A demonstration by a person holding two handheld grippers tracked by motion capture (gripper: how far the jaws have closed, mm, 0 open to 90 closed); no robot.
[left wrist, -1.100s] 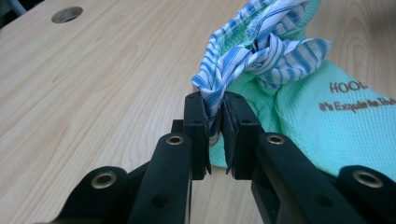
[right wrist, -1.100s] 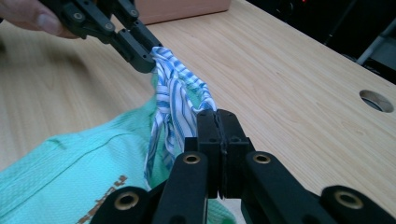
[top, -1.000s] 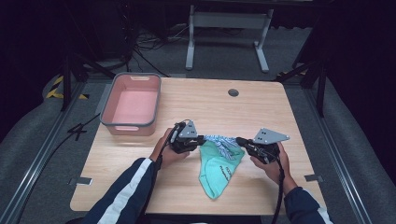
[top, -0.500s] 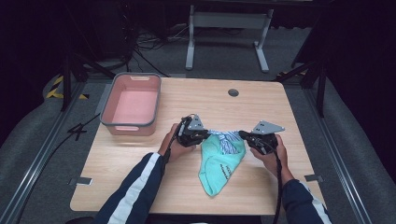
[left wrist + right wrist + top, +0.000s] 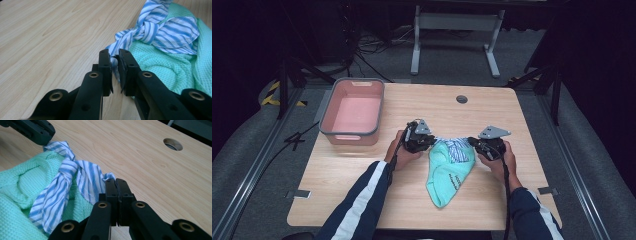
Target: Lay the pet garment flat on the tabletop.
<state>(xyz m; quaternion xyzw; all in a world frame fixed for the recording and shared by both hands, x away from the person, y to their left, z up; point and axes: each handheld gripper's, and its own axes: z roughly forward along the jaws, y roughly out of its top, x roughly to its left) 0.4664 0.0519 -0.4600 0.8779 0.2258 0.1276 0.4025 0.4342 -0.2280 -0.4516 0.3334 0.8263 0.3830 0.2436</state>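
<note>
A blue-and-white striped cloth (image 5: pixel 455 148), knotted in the middle, lies across the top of a mint green waffle cloth (image 5: pixel 447 172) on the wooden table (image 5: pixel 362 175). My left gripper (image 5: pixel 434 141) is shut on the left end of the striped cloth. In the left gripper view the left gripper (image 5: pixel 114 53) pinches a thin striped edge, with the striped cloth (image 5: pixel 160 32) bunched over the green cloth (image 5: pixel 160 67). My right gripper (image 5: pixel 471 141) is shut on the other end. In the right gripper view the right gripper (image 5: pixel 115 181) clamps a corner of the striped cloth (image 5: pixel 65 172).
A pink bin (image 5: pixel 349 137) with nothing in it stands at the table's left, close to the left hand. A round cable hole (image 5: pixel 462 99) sits near the far edge. The left gripper (image 5: pixel 37 130) shows at the top left of the right gripper view.
Both hands have sunk a little and drawn closer together, toward the far side of the table. The striped cloth between them has gone slack and bunched on the green cloth.
</note>
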